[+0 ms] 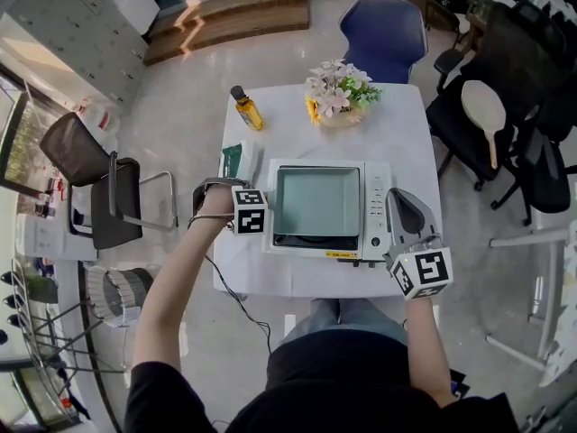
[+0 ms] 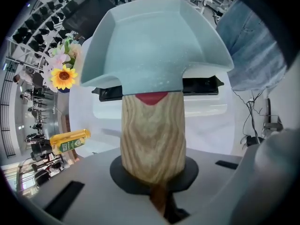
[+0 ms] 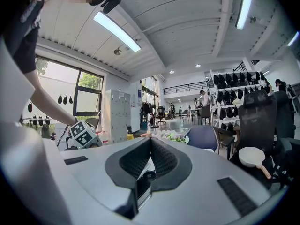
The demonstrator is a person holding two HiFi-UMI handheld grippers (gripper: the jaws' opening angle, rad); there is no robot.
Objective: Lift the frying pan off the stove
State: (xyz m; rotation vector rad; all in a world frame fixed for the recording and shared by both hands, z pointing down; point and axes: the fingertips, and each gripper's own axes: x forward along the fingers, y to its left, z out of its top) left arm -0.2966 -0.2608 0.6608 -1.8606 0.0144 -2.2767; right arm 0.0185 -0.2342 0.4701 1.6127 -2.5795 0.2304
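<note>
A square pale-teal frying pan (image 1: 315, 201) lies over the white stove (image 1: 377, 207) on the table. Its light wooden handle (image 2: 152, 135) points left, toward my left gripper (image 1: 261, 213). In the left gripper view the pan (image 2: 150, 41) fills the upper middle above the stove's black burner (image 2: 201, 86), and my left gripper (image 2: 154, 175) is shut on the handle's end. I cannot tell whether the pan touches the burner. My right gripper (image 1: 402, 207) rests at the stove's right side, pointing away from me. In its own view the right gripper (image 3: 149, 146) is shut with nothing in it.
A bunch of flowers (image 1: 338, 88) and an oil bottle (image 1: 246, 108) stand at the back of the white table (image 1: 397, 124). A green box (image 1: 236, 161) lies left of the stove. A blue chair (image 1: 383, 34) stands behind the table and a grey chair (image 1: 99, 183) to its left.
</note>
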